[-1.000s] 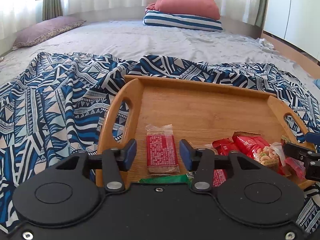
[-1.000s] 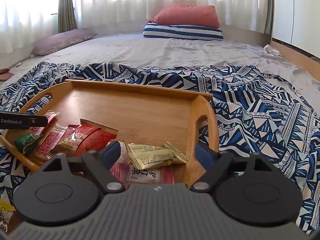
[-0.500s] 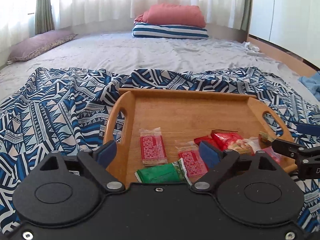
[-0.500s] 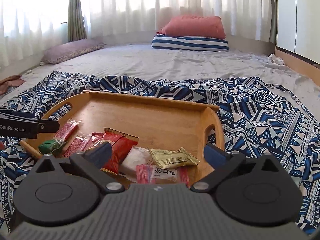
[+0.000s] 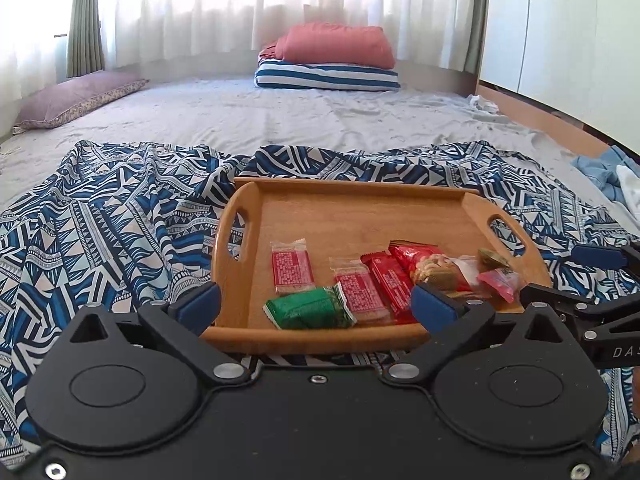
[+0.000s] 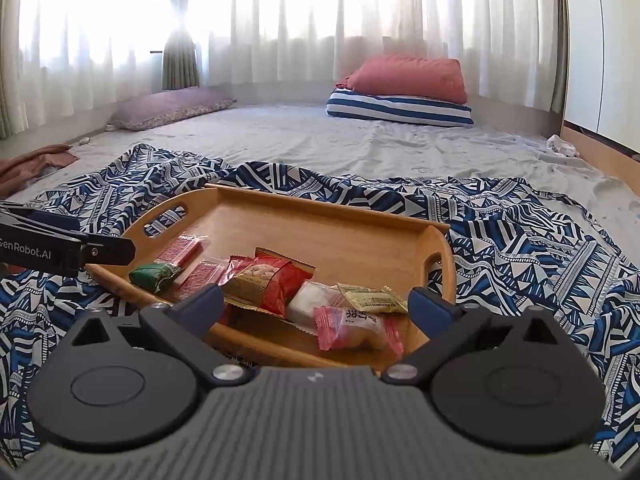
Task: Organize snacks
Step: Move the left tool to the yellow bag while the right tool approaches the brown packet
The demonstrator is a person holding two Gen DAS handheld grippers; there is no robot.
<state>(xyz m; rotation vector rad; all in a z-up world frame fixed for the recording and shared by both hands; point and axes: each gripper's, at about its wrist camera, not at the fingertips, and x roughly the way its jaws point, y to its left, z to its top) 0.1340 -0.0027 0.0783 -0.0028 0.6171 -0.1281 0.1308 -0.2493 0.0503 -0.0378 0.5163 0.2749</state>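
Left gripper [image 5: 316, 302]: fingers opening, nearly at full spread, nothing between the pads. Right gripper [image 6: 316, 304]: fingers fully spread, nothing held. Both hang just short of the tray's near rim.

The wooden tray [image 5: 320, 338] rests on a patterned blue cloth [image 5: 112, 232] spread over the bed. All visible snacks lie inside the tray along its near edge: green packet [image 5: 308, 312], red bars [image 5: 292, 266], peanut bag [image 6: 268, 280], gold sachet [image 6: 370, 300], pink packet [image 6: 356, 330]. None is visible on the cloth, so collection appears complete; at most, neater arrangement may remain.
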